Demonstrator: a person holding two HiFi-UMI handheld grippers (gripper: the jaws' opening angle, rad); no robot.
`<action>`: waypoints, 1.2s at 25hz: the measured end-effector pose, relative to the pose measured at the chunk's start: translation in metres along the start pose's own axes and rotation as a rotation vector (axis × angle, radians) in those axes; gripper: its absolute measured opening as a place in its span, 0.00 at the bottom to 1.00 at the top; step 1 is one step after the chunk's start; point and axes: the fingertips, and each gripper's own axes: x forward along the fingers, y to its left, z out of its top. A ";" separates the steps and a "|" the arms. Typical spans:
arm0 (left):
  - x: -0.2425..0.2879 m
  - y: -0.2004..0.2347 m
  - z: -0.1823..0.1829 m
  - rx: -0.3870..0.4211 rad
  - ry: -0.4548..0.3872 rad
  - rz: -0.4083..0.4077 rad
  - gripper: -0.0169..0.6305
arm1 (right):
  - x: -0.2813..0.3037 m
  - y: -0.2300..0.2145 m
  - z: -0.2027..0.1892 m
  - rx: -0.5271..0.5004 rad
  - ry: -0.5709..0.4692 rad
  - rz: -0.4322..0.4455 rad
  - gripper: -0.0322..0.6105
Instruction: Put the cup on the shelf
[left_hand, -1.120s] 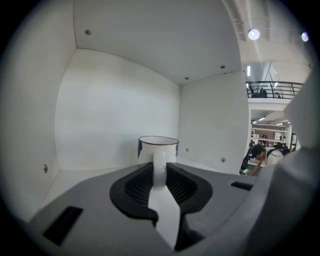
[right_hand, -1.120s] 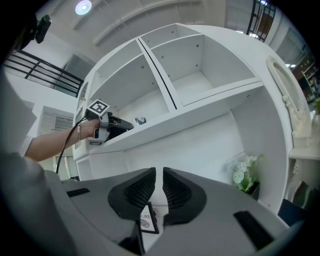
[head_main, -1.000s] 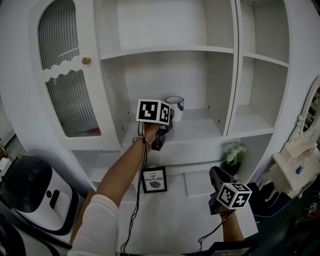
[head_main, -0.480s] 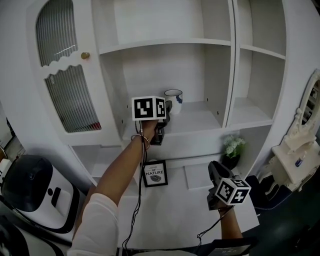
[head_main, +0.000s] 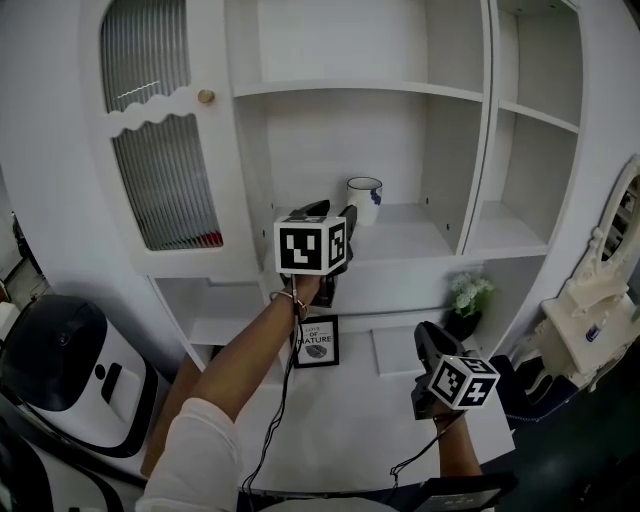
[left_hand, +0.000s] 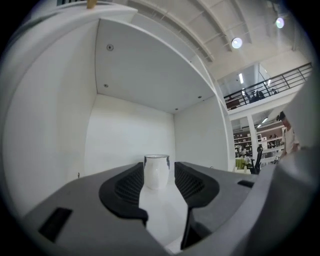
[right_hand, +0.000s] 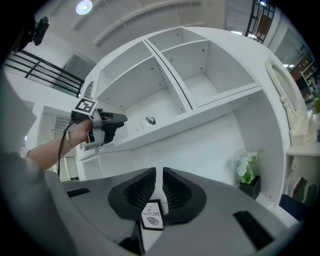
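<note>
A white cup with a blue mark stands upright on the middle shelf. My left gripper is held level in front of it, drawn back from the cup. Its jaws have just been opening and stand wide apart with nothing between them. In the left gripper view the cup sits beyond the fingertips on the shelf board, untouched. My right gripper hangs low at the right, its jaws almost together and empty. The right gripper view also shows the left gripper and the cup.
A framed print leans on the lower ledge and a small potted plant stands to its right. A ribbed-glass cabinet door with a brass knob closes the left side. A black and white appliance sits lower left.
The left gripper has let go of the cup, opened wide and pulled back toward me. The cup stays on the shelf. The right gripper has shifted slightly.
</note>
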 end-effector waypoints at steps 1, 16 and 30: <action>-0.007 -0.002 0.002 0.014 -0.022 -0.003 0.33 | -0.001 0.003 0.001 -0.004 0.000 -0.001 0.15; -0.142 -0.008 -0.048 0.069 -0.176 -0.034 0.17 | -0.024 0.086 -0.004 -0.100 -0.100 -0.120 0.11; -0.266 0.017 -0.161 -0.075 -0.104 -0.049 0.04 | -0.075 0.176 -0.048 -0.240 -0.110 -0.254 0.09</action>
